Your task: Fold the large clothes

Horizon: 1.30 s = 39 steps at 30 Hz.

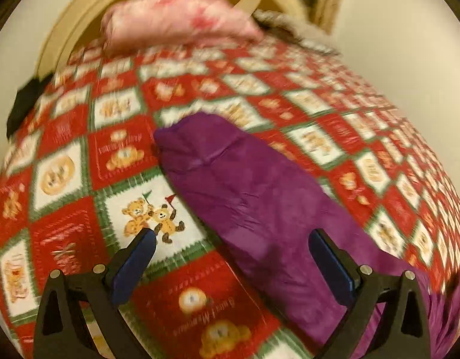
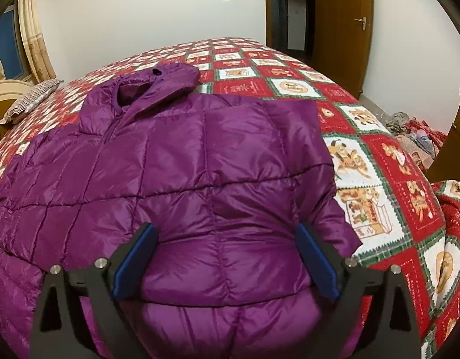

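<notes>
A purple quilted down jacket (image 2: 200,161) lies spread on a bed with a red, white and green bear-print cover (image 2: 361,149). Its hood (image 2: 170,80) points to the far side. One sleeve is folded across the body in the right wrist view. My right gripper (image 2: 227,233) is open and empty, just above the jacket's near part. In the left wrist view, a purple sleeve (image 1: 250,191) stretches out over the bed cover (image 1: 80,185). My left gripper (image 1: 231,236) is open and empty, with its right finger over the sleeve and its left finger over the cover.
A pink pillow (image 1: 176,27) and a cream headboard (image 1: 80,33) lie beyond the sleeve. A striped pillow (image 2: 32,98) sits at the bed's far left. A wooden door (image 2: 340,15) and a heap of clothes (image 2: 415,137) stand right of the bed.
</notes>
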Motion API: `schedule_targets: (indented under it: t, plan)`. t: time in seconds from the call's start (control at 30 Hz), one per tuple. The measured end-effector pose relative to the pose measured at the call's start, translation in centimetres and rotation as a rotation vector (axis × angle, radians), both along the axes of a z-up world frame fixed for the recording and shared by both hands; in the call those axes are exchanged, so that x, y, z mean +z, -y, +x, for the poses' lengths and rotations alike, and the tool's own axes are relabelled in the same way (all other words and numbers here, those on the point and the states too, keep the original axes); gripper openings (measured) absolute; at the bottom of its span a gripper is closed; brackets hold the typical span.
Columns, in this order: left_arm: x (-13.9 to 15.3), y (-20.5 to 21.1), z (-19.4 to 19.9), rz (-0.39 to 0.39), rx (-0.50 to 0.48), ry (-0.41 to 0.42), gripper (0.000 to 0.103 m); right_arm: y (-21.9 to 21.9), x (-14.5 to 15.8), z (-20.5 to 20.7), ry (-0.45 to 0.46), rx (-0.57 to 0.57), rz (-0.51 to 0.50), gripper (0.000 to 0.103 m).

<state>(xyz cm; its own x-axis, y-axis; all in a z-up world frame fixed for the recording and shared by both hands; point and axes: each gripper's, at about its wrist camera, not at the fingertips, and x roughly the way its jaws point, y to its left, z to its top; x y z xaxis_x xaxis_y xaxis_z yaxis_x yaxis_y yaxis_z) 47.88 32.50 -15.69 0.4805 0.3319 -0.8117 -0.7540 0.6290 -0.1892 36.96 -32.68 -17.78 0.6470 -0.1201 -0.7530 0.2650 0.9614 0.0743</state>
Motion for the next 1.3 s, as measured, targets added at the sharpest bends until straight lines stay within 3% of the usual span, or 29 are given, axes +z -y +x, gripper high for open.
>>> schedule_targets:
  t: [0.1,0.3,0.33,0.37,0.47,0.63,0.83,1.0,1.13,1.2,1.3]
  plan:
    - [-1.5,0.0,1.1,-0.010,0.006,-0.010,0.099,-0.1,-0.1,0.1,-0.004,0.001,-0.006,0.097]
    - [-1.9,1.3,1.8,0.091,-0.058,-0.002,0.040,-0.2,-0.2,0.2,-0.006,0.000,-0.012,0.098]
    - [-1.9,1.3,1.9,0.086,-0.084,0.010,0.020,-0.2,-0.2,0.2,-0.006,0.000,-0.011,0.098]
    - [-1.9,1.1,2.0,0.071,-0.102,0.021,0.007,-0.2,-0.2,0.2,-0.005,-0.001,-0.011,0.098]
    - [-0.8,1.7,2.1,0.104,-0.111,0.029,0.003,-0.2,-0.2,0.2,-0.005,-0.001,-0.011,0.098]
    - [3.4,5.0,1.7,0.245,-0.160,0.098,0.002,-0.1,-0.2,0.2,0.000,0.000,-0.006,0.098]
    - [10.1,13.6,0.6,0.436,-0.329,0.250,0.002,-0.1,-0.2,0.2,0.004,-0.001,-0.001,0.098]
    - [13.9,24.5,-1.7,0.616,-0.551,0.401,0.003,-0.1,-0.2,0.1,0.008,-0.003,0.004,0.098]
    - [13.3,33.4,-4.2,0.719,-0.780,0.469,0.003,0.0,-0.2,0.1,0.010,-0.004,0.008,0.098]
    - [11.3,38.0,-5.7,0.709,-0.932,0.474,0.003,0.1,-0.2,0.0,0.012,-0.004,0.012,0.098]
    - [8.0,42.1,-6.7,0.708,-1.054,0.436,0.003,0.1,-0.2,0.0,0.015,-0.006,0.015,0.098]
